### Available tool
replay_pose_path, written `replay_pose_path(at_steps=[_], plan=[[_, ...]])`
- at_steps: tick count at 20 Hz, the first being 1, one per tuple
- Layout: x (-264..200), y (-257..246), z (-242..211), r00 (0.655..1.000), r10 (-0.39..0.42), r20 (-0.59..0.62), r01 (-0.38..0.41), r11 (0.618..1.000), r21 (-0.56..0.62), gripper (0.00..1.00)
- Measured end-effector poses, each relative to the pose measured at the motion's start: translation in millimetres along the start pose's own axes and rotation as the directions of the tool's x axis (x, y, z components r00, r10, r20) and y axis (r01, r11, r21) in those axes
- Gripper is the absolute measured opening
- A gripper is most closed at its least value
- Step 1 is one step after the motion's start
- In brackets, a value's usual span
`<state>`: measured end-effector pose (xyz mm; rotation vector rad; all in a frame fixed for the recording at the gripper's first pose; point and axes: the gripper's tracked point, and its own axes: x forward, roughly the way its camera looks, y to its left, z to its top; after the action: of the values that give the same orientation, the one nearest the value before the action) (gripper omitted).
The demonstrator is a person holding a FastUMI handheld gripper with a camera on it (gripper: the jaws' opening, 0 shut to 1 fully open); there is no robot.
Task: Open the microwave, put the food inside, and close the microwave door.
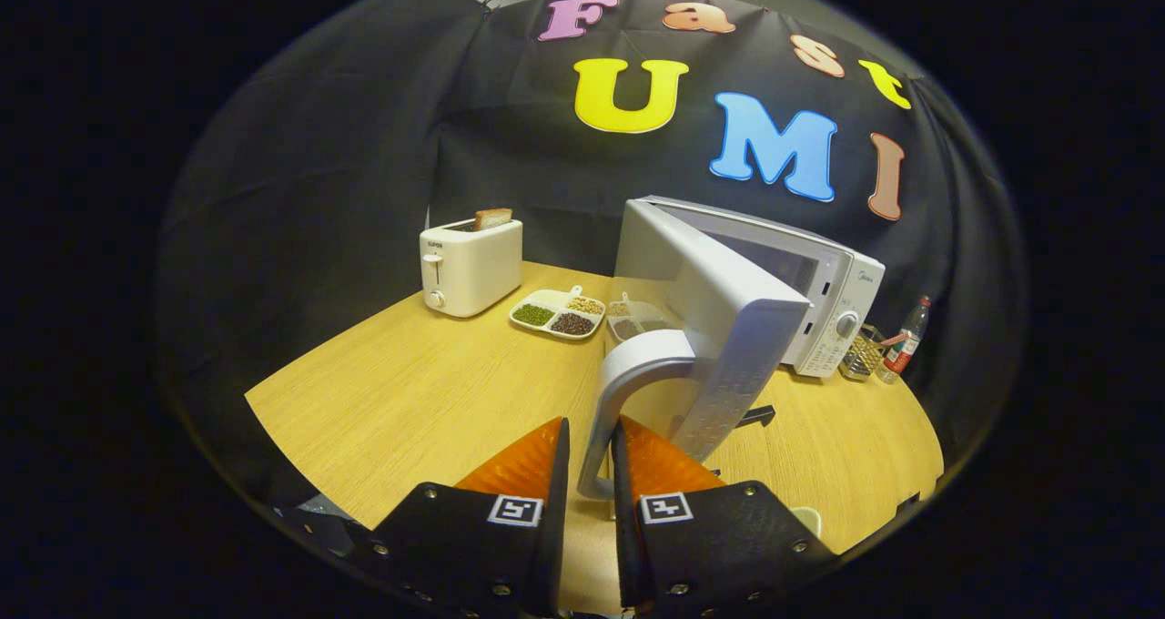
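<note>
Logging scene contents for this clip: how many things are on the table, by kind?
Appliances: 2 (toaster, microwave)
Divided trays of beans: 2 (white tray, clear tray)
Wire basket: 1
Bottle: 1
Total: 6
The gripper has its jaws shut on the microwave door handle.

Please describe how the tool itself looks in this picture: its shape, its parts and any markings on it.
The tool has two flat, wedge-shaped fingers with a ribbed surface, narrowing toward the tips. Each is fixed in a dark, matte, blocky mount held by small round screws. On each mount sits one square black-and-white marker tag.
</note>
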<state>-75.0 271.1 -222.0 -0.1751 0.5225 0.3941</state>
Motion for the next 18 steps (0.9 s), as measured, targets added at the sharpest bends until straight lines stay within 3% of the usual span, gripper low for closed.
replay_pose_path(at_steps=[4, 8, 11, 13, 14, 16, 18], plan=[[-9, 32, 6, 0.993, 0.118, 0.017, -0.119, 0.993, 0.007, 0.25], [-32, 52, 38, 0.958, 0.265, 0.114, -0.27, 0.962, 0.036, 0.26], [-57, 45, 66, 0.936, 0.3, 0.182, -0.31, 0.95, 0.03, 0.35], [-74, 28, 85, 0.926, 0.293, 0.24, -0.31, 0.95, 0.036, 0.54], [-80, 18, 92, 0.925, 0.273, 0.264, -0.294, 0.955, 0.041, 0.75], [-87, -8, 102, 0.928, 0.226, 0.296, -0.252, 0.966, 0.052, 0.97], [-90, -34, 101, 0.935, 0.178, 0.306, -0.208, 0.976, 0.069, 0.97]])
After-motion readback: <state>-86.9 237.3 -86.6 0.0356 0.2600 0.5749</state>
